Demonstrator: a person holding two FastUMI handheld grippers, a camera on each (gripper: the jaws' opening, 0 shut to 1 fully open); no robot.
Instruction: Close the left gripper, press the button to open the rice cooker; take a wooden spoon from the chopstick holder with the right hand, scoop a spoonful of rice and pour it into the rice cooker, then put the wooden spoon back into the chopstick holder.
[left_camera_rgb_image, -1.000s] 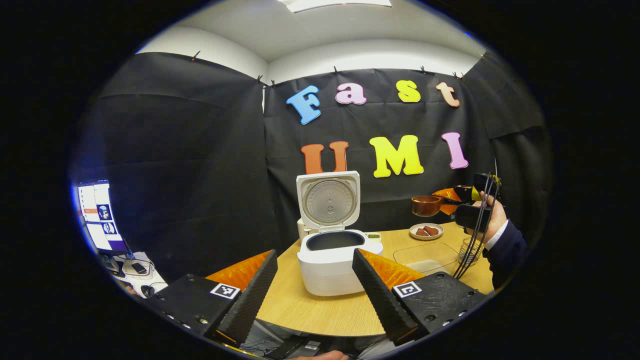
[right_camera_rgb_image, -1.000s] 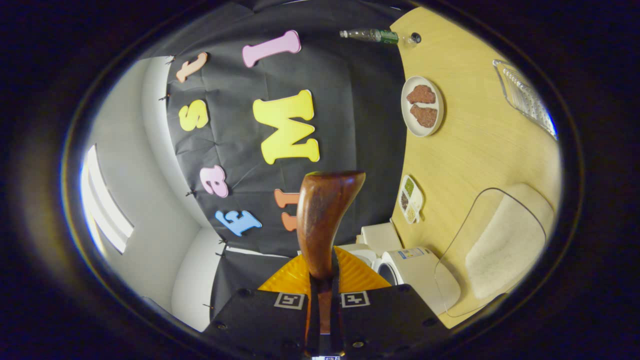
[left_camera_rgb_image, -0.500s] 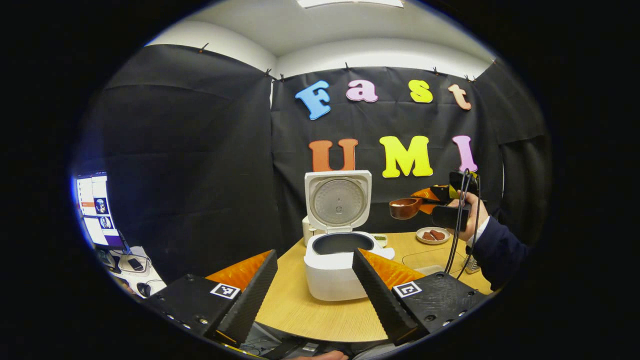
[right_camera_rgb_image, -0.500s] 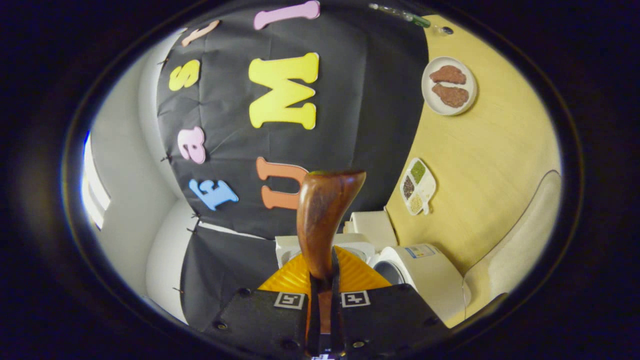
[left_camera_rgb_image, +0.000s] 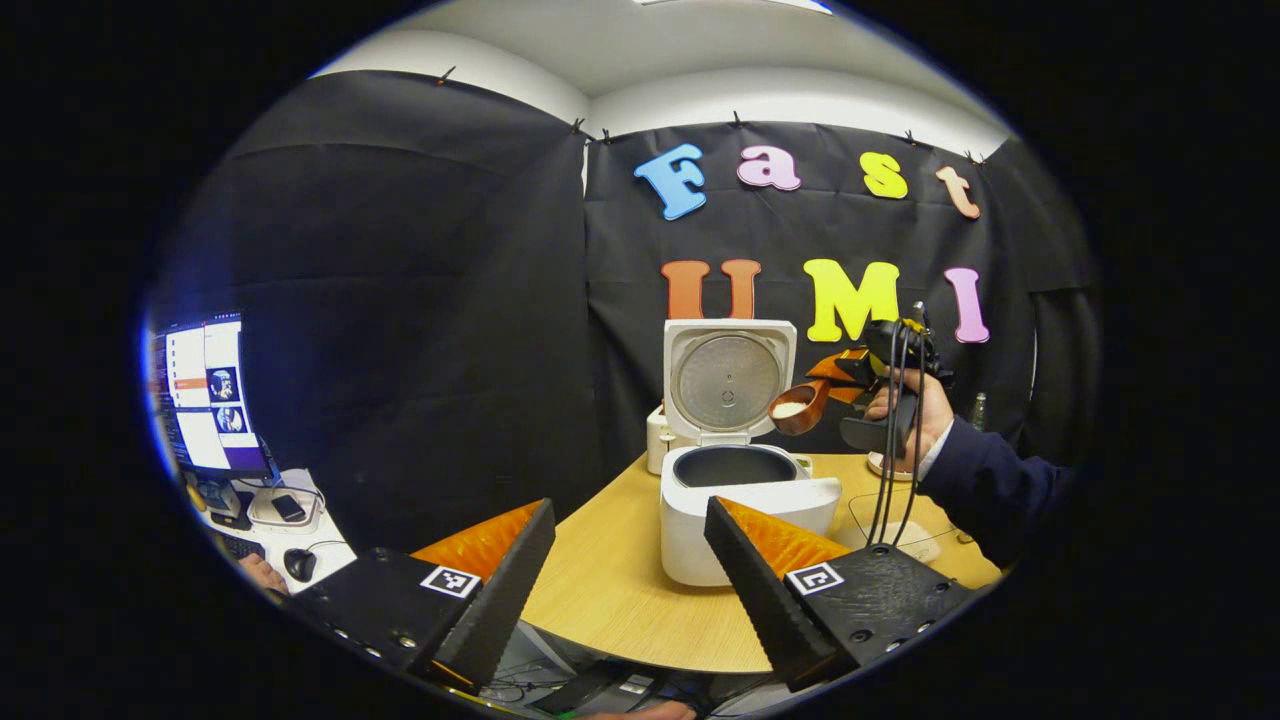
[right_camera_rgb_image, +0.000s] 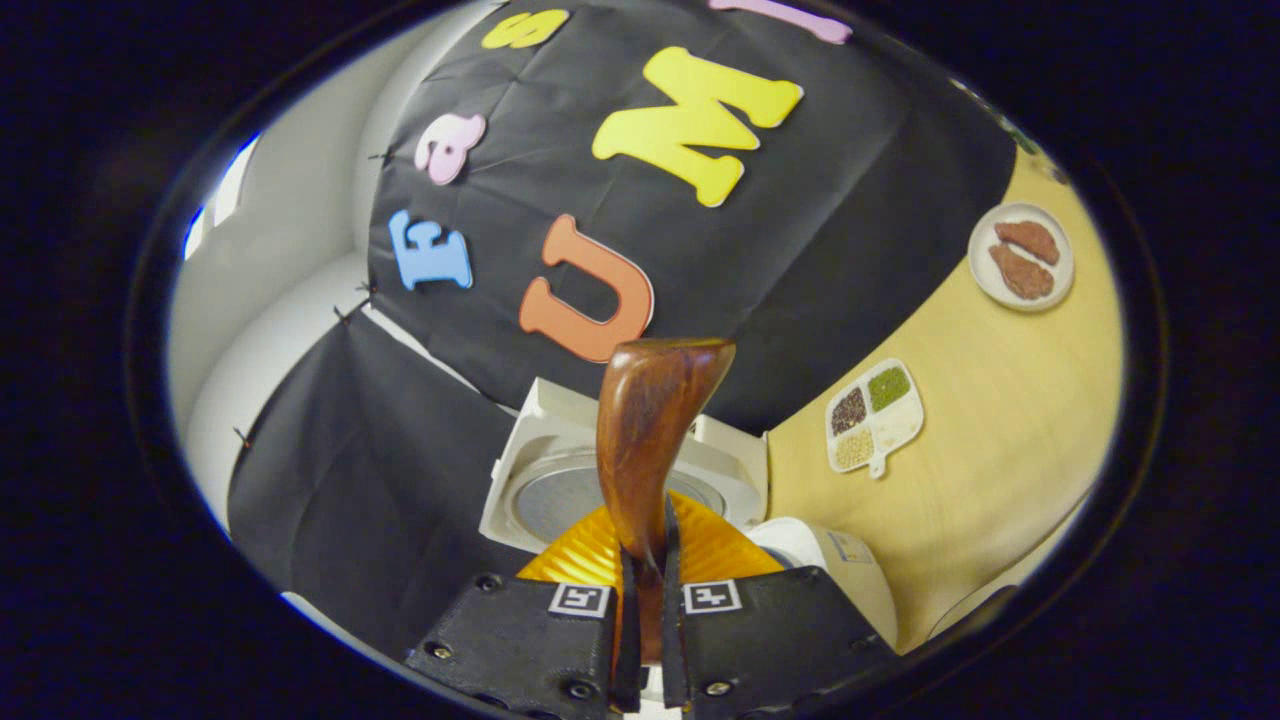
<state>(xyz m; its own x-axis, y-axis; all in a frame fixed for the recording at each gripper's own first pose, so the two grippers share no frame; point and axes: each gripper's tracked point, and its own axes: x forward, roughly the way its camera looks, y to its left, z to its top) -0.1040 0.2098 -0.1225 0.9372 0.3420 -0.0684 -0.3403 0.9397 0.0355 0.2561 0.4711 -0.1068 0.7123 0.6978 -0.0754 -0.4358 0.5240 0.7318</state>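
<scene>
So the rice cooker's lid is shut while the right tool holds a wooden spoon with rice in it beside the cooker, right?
Not quite: the lid stands open, upright behind the rice cooker's dark pot, as the left gripper view shows. The rest holds: the right tool grips the wooden spoon, rice in its bowl, beside the cooker.

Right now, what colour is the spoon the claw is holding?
Dark reddish brown wood. The spoon shows best in the right gripper view.
</scene>
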